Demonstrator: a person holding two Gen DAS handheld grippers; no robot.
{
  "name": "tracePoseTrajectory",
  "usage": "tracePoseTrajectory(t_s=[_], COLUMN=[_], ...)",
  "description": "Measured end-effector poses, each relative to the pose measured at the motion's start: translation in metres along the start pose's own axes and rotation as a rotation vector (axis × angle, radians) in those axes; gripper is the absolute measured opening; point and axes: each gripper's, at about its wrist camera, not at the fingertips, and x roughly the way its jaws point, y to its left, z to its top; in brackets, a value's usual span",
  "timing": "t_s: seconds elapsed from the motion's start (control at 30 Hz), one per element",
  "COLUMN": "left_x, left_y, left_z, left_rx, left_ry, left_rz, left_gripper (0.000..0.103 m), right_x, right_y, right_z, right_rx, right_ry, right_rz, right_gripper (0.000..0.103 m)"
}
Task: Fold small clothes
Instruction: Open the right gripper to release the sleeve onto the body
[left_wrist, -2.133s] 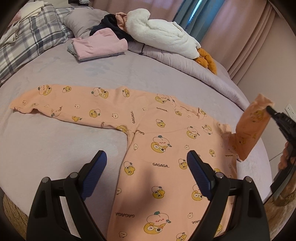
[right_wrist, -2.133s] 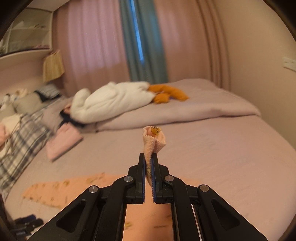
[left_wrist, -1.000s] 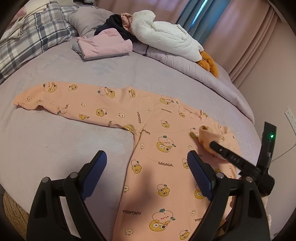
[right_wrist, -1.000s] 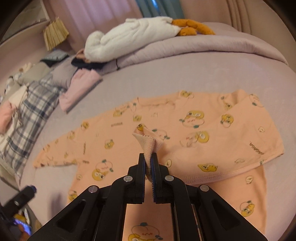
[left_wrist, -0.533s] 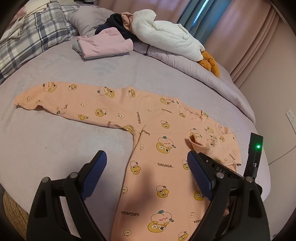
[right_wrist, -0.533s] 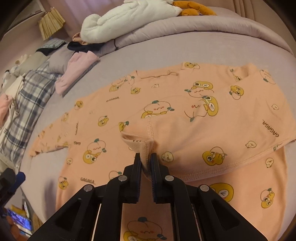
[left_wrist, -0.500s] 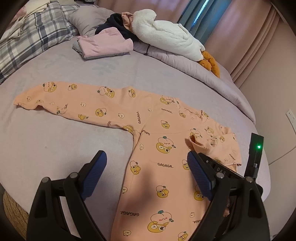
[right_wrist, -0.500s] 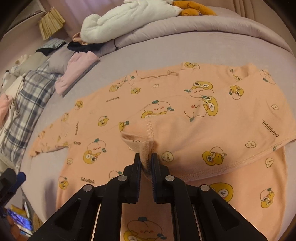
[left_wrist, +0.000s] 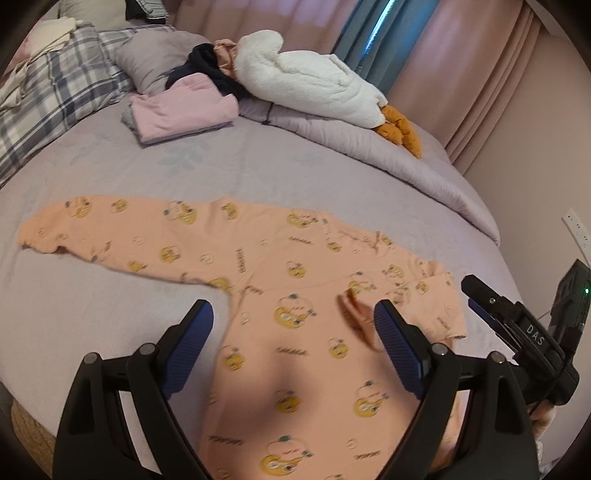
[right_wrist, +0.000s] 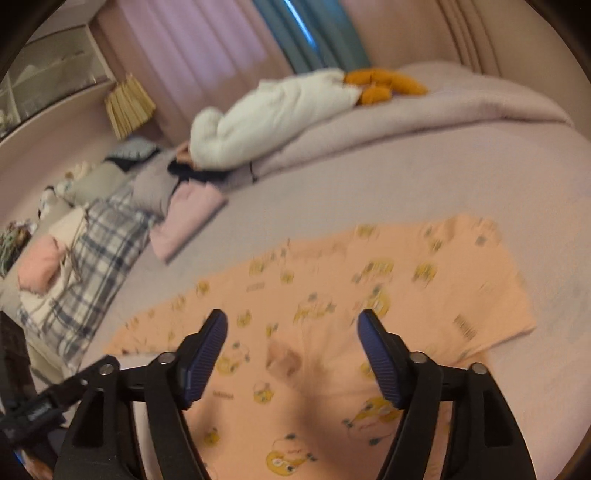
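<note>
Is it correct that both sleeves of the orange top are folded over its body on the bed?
No. Only one sleeve of the orange top is folded over; the other sleeve lies stretched out flat on the bed, as the left wrist view shows.

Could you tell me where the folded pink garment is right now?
In the left wrist view, the folded pink garment lies upper left on the bed, between the plaid blanket and white plush.
</note>
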Motion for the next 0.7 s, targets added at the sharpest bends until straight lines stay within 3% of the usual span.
tracePoseTrajectory(t_s=[0.1,0.33,0.47,0.7], left_x=[0.007,0.030,0.047,0.070], left_y=[-0.009,-0.022,-0.025,-0.030], left_z=[0.003,-0.002,-0.008,-0.020], left_rx=[0.001,0.008,-0.010,-0.008], left_ry=[0.017,0.074,0.119,0.177], left_rz=[-0.028,-0.017,-0.058,-0.032], left_gripper=[0.089,0.089,0.089,0.088], right_x=[-0.003,0.008,0.004,-0.003], right_y=[-0.009,-0.042,-0.054,-0.074], right_z=[0.002,-0.004,-0.004,-0.009], right_rx=[0.007,0.075,0.091,0.150], right_ry=[-0.023,0.021,0.030,0.024], right_rz=[-0.063,-0.171,-0.180,-0.186], right_gripper=[0.077,0.077,0.077,0.077])
